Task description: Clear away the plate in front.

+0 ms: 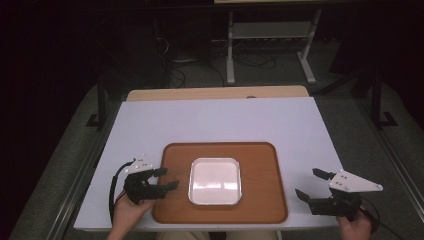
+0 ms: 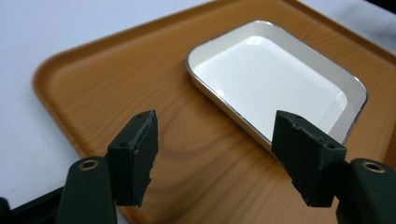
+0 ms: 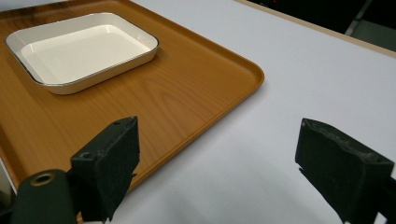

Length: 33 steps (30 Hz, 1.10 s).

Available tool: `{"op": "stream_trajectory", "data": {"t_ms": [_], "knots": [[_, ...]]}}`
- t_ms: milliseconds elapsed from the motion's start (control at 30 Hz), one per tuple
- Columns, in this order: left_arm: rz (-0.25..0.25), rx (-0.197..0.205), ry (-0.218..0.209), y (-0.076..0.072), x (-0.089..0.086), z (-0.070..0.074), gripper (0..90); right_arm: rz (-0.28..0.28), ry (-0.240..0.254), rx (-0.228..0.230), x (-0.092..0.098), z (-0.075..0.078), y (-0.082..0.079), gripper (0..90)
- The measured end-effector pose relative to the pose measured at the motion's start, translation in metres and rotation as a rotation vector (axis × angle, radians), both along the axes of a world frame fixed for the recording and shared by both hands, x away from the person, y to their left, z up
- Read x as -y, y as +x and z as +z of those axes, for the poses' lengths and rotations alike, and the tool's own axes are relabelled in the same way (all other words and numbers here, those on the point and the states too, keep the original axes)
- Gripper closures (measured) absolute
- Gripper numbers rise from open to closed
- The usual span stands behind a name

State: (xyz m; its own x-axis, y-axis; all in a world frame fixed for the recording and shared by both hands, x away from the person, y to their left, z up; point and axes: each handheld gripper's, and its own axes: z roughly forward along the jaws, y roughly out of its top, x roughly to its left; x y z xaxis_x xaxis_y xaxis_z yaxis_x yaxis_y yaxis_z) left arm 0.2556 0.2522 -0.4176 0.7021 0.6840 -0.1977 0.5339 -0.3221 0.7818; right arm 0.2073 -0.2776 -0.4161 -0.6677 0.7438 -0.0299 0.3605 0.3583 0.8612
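Tray (image 1: pixel 165 200): rounded wood-grain rectangle | dish (image 1: pixel 215 181): glossy white, rounded-square, metal-edged

Dish (image 1: pixel 215 181) sits on tray (image 1: pixel 172 205) (mid-table (image 1: pixel 220 120)); left gripper (image 1: pixel 167 178), right gripper (image 1: pixel 309 183) flank it.

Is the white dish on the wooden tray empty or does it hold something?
Empty. The white dish shows a bare, glossy bottom in the high view and both gripper views; it sits upright on the wooden tray.
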Motion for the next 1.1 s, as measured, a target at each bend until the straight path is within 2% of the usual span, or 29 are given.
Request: {"op": "stream_trajectory", "data": {"t_ms": [133,500,633,933,1000,1067,1100], "knots": [[0.02,0.022,-0.001,0.0,-0.008,0.003,30.3,0.001,-0.001,0.0,0.0,0.0,0.0,13.0],[0.077,0.048,0.004,0.003,-0.032,0.006,29.0,-0.001,-0.004,-0.003,0.0,0.0,0.0,13.0],[0.102,0.048,-0.01,0.004,-0.041,0.006,28.3,0.0,-0.009,-0.003,0.0,0.0,0.001,13.0],[0.126,0.056,0.01,0.005,-0.053,0.004,27.7,0.006,-0.035,-0.005,-0.002,-0.001,0.001,13.0],[0.134,0.054,0.004,0.006,-0.055,0.003,27.6,0.007,-0.037,-0.006,-0.002,-0.001,0.001,13.0],[0.135,0.034,-0.028,0.008,-0.058,0.0,27.2,0.007,-0.038,-0.007,-0.002,-0.001,0.002,13.1],[0.139,0.037,-0.023,0.009,-0.059,-0.001,27.2,0.007,-0.039,-0.008,-0.003,-0.001,0.002,13.0]]}}
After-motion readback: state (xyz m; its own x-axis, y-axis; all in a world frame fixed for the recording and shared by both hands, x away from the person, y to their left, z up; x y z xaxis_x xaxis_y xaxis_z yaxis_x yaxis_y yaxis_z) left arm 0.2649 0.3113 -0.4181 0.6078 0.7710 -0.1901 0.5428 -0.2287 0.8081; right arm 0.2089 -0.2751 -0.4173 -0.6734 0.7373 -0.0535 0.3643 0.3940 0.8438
